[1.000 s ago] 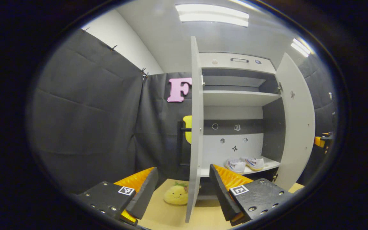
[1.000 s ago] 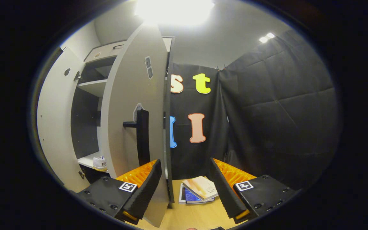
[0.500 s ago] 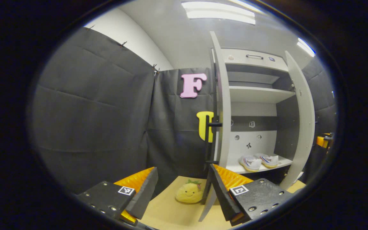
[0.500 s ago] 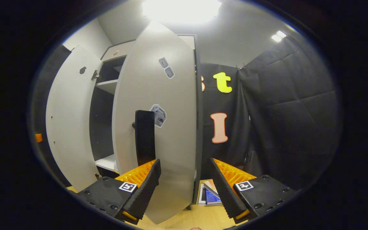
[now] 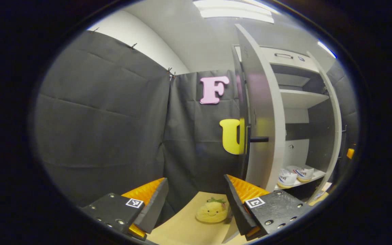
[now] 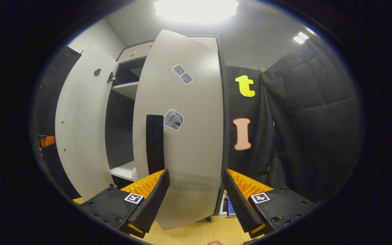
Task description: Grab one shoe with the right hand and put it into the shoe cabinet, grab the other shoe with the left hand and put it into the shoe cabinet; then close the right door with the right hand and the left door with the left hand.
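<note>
While our right gripper [image 6: 196,199] hangs with its fingers spread wide and holding nothing, the tall pale grey right door [image 6: 182,136] stands straight ahead of them, upright, half-closed, its free edge pointing left toward the opening. Its long black vertical handle [image 6: 154,143] lies just left of centre. Our left gripper [image 5: 196,200], equally wide and empty, has the grey left door [image 5: 262,115] to its right, edge-on. Farther in, two white shoes [image 5: 294,173] rest on the lower shelf [image 5: 315,176], probably side by side.
</note>
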{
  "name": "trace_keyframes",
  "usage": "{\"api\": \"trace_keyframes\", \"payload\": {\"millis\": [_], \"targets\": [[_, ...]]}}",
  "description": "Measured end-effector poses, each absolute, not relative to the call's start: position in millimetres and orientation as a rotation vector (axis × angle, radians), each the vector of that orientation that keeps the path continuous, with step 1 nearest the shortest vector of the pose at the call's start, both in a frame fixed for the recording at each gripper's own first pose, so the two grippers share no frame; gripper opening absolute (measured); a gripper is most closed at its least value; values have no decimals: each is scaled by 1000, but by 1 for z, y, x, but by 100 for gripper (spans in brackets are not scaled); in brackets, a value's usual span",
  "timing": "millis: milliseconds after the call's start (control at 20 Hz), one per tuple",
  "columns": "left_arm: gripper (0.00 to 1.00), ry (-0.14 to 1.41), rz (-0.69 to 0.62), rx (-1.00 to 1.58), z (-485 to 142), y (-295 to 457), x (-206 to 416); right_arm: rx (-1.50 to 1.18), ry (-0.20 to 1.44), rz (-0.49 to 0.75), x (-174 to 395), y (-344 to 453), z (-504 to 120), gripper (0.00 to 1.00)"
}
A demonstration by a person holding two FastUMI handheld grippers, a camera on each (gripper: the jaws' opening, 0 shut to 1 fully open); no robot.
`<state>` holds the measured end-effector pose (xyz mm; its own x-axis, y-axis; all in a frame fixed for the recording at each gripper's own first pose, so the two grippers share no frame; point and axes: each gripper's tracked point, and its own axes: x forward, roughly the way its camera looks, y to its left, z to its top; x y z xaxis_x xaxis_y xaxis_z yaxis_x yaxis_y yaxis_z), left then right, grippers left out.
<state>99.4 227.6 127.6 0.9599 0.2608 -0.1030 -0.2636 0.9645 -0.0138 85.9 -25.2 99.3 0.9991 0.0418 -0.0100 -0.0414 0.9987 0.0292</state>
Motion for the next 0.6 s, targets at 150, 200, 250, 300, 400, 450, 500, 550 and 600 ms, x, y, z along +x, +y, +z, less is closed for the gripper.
{"api": "trace_keyframes", "payload": {"millis": [150, 200, 250, 300, 400, 450, 500, 550, 600], "targets": [[89, 108, 243, -28, 120, 211, 111, 21, 26, 6, 82, -45, 93, 99], [88, 98, 242, -3, 124, 211, 112, 22, 30, -6, 80, -52, 91, 96], [88, 100, 237, 13, 126, 210, 112, 27, 32, -16, 78, -58, 89, 99], [89, 100, 232, 17, 127, 207, 112, 32, 36, -23, 78, -63, 86, 99], [89, 108, 223, 13, 127, 200, 111, 38, 49, -33, 78, -70, 78, 99], [91, 111, 218, 6, 127, 197, 111, 44, 55, -36, 78, -72, 76, 99], [93, 111, 210, -1, 127, 191, 111, 52, 59, -34, 79, -73, 73, 99], [89, 109, 198, -4, 128, 184, 110, 57, 64, -31, 80, -73, 72, 99], [93, 107, 180, -4, 129, 177, 110, 59, 69, -26, 81, -72, 70, 99]]}}
